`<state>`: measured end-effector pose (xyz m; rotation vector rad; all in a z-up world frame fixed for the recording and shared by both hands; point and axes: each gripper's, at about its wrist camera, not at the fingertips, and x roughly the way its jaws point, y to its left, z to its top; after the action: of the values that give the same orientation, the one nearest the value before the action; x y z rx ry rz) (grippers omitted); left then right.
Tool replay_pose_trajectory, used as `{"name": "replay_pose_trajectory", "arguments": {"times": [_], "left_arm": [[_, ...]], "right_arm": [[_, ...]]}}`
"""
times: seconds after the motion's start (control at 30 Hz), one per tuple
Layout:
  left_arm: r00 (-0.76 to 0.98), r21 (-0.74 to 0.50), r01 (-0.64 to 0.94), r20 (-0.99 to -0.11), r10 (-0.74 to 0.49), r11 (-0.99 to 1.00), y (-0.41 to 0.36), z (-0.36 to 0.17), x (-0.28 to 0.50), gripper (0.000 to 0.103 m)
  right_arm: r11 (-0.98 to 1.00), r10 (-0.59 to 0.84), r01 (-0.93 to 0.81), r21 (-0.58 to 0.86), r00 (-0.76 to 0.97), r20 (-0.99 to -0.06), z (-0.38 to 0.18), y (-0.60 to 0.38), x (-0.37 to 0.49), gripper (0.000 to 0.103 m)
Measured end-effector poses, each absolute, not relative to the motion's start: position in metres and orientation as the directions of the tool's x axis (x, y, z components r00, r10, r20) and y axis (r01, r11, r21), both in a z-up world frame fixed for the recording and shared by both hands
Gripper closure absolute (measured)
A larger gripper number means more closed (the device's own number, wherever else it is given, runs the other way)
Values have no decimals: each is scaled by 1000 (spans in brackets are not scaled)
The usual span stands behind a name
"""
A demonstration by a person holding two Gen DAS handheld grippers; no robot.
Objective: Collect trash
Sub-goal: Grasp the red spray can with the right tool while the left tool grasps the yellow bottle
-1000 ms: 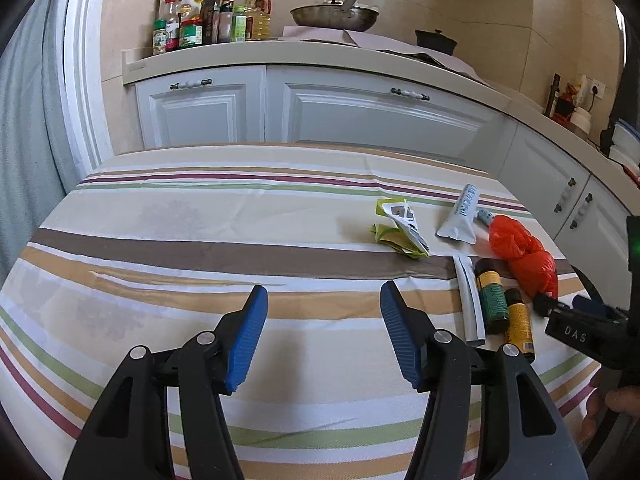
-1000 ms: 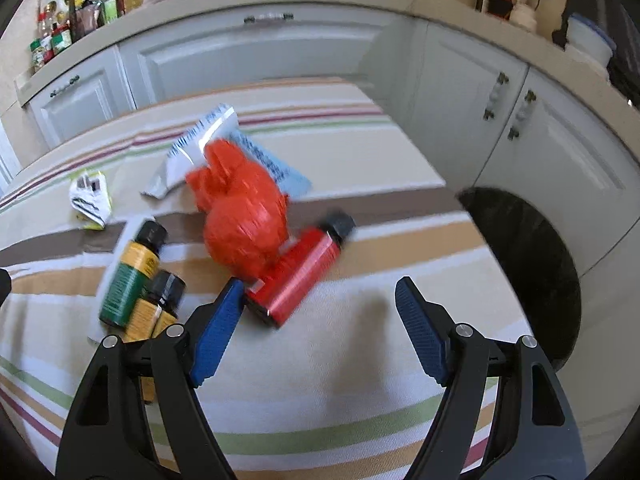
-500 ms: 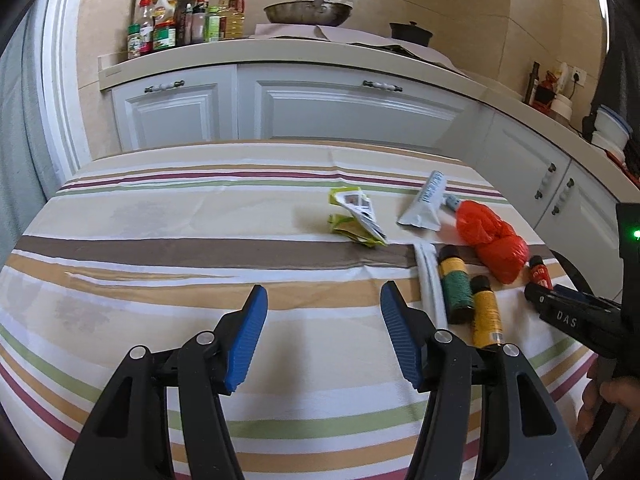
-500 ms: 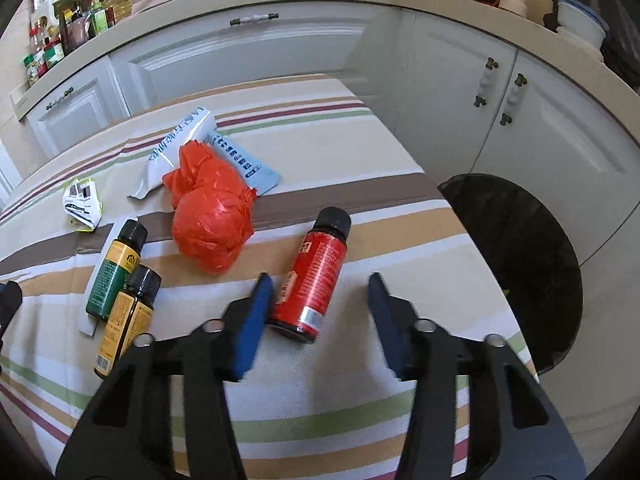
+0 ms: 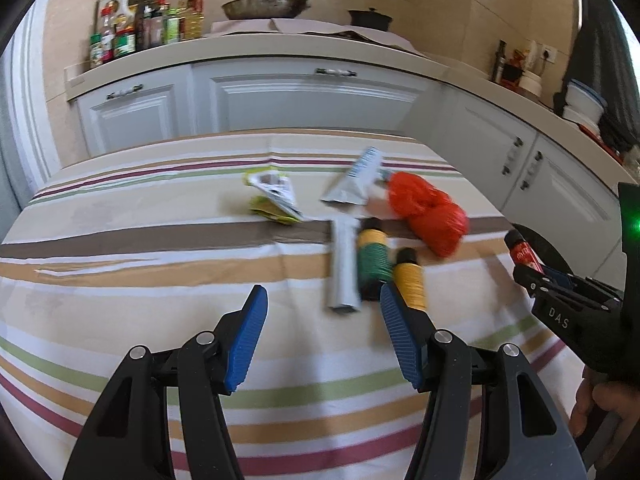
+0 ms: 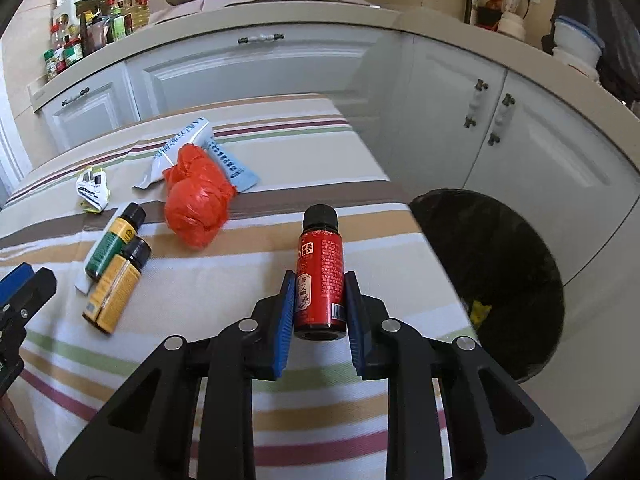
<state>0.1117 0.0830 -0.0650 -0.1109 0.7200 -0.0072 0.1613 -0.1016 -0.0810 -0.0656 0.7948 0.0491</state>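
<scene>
The right gripper (image 6: 320, 312) has its blue fingers (image 6: 285, 320) clamped on the lower body of the red bottle (image 6: 320, 272), cap pointing away from the camera. Gripping near the base leaves most of the label and the black cap free, and the bottle looks lifted just clear of the striped bench (image 6: 240, 272), which suits carrying it sideways. The black-lined trash bin (image 6: 492, 280) stands on the floor just beyond the bench's right edge, so my guess is that the bottle goes there next.

The left gripper (image 5: 320, 336) hangs with its fingers (image 5: 246, 340) wide apart over bare cloth, holding nothing. Just past them lie a white tube (image 5: 344, 264), the green-labelled bottle (image 5: 374, 260) and the yellow-labelled bottle (image 5: 410, 280) side by side. I judge it is lined up for one of these.

Farther back sit the crumpled red plastic bag (image 5: 428, 212), a flattened white tube (image 5: 356, 180) and a crushed yellow-and-white wrapper (image 5: 276, 196).

Only the right wrist view shows the bin, a yellow scrap already inside it, and a pale blue packet (image 6: 234, 164) tucked behind the red bag. Only the left wrist view shows the right gripper from outside, with the red bottle's cap end poking past it, and the holder's hand (image 5: 608, 408).
</scene>
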Motion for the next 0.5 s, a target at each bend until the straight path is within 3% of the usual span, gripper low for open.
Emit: {"name": "replay_pose_trajectory", "arguments": {"times": [0.43, 0.5], "left_arm": [[679, -85, -4, -732, -60, 996, 39, -83, 134, 46], [664, -78, -13, -746, -50, 997, 38, -86, 136, 59]], "right_arm": [[996, 92, -80, 49, 727, -681, -78, -147, 149, 80], [994, 104, -84, 63, 728, -677, -78, -152, 150, 80]]}}
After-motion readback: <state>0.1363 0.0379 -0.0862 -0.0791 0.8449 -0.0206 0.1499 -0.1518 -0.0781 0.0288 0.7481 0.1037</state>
